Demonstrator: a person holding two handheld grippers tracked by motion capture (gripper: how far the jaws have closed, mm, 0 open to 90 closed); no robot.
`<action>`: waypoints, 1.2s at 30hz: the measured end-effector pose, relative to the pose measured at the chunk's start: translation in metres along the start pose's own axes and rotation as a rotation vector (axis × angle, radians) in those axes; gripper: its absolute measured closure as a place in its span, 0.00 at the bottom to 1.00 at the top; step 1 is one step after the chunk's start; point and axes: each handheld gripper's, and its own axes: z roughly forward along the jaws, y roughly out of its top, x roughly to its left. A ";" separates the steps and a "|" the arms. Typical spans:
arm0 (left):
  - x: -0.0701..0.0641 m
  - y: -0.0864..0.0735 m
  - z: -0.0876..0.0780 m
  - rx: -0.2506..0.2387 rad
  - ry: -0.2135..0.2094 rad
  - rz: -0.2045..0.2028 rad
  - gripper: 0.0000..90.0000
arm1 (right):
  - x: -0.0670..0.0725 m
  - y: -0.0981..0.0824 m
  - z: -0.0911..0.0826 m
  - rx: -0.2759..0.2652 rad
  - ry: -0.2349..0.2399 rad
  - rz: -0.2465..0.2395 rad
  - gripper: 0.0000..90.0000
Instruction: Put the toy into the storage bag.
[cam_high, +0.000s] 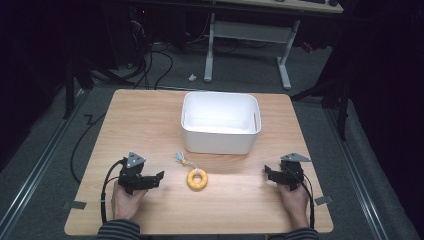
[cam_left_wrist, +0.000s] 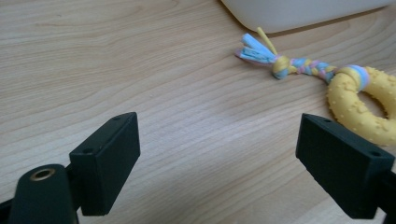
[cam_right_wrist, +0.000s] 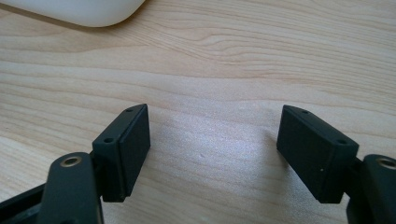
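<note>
Just before the tub (cam_high: 220, 123): light, nubby, grippy ring (cam_high: 197, 179) with soft rope tail (cam_left_wrist: 299, 66), best pinched across its stiff band; both grippers' jaws wide, empty.

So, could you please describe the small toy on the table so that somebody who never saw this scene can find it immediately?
Start at the wooden table and find the white tub near its middle. Just in front of the tub, on the person's side, lies the yellow ring toy, between the left tongs and the right tongs. It is the only coloured thing there: a knobbly yellow ring with a short braided pastel tail.
</note>
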 end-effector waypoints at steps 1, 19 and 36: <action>-0.002 0.001 0.000 0.004 -0.001 0.008 0.17 | 0.000 0.000 0.000 0.000 0.000 0.000 0.29; -0.034 0.017 0.005 0.025 -0.063 0.110 0.14 | 0.000 0.000 0.000 -0.001 0.000 -0.004 0.29; -0.055 0.030 0.020 0.079 -0.100 0.156 0.15 | 0.000 0.000 0.000 -0.001 0.000 -0.003 0.29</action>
